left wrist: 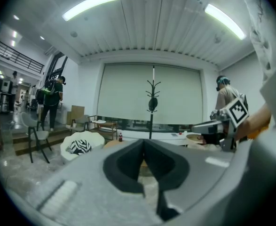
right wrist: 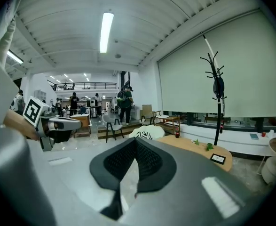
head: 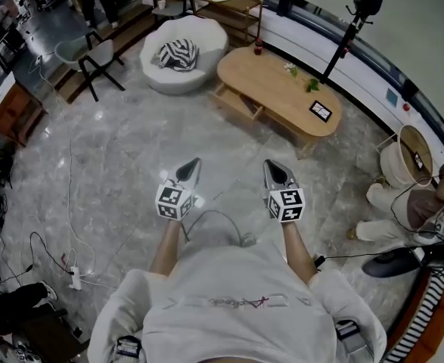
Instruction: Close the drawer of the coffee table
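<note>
The room has a grey stone-look floor (head: 108, 165) with cables trailing over it. An oval wooden coffee table (head: 278, 89) stands in the upper middle of the head view. Its drawer (head: 237, 102) is pulled out from the side facing the person, near the table's left end. A white round seat (head: 199, 40) holding a striped cushion (head: 178, 54) sits just left of the table, and a black coat stand (head: 350, 32) rises behind it. The 2 grippers are held side by side over the floor, well apart from the table. The left gripper (head: 192, 165) has its jaws pressed together with nothing between them. The right gripper (head: 274, 168) is likewise closed and empty.
</note>
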The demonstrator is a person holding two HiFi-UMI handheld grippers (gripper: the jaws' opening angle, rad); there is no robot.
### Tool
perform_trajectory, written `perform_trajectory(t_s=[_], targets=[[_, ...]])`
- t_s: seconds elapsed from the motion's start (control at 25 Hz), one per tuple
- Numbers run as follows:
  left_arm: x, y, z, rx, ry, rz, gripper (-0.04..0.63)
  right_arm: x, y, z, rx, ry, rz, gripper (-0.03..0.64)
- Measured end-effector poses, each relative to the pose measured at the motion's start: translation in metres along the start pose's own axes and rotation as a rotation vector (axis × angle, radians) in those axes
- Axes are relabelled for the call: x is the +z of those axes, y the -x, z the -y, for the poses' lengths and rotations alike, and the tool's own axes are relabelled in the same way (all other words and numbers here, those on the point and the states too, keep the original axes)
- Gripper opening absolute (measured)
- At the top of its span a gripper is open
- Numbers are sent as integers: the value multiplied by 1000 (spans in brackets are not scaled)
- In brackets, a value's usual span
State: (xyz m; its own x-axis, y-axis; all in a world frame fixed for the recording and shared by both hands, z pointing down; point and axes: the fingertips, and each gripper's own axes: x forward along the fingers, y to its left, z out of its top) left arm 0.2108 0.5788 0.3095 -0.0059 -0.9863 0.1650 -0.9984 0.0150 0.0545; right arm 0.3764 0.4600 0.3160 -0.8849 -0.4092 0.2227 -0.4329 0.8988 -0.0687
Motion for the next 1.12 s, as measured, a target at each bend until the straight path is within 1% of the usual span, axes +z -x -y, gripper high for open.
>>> perform_trajectory(t_s=[0.4,0.8,1.12], targets=[[-10,11,-31,8,14,-7,0,-20,-7,-23,-2,-10,-40,5],[-13,-3,-43,6,19,-20,0,-16,-27,-11,-6,-5,-37,5],[-10,-27,-54,3,1,-23,0,-20,-47,5,-3,-18,-34,5]])
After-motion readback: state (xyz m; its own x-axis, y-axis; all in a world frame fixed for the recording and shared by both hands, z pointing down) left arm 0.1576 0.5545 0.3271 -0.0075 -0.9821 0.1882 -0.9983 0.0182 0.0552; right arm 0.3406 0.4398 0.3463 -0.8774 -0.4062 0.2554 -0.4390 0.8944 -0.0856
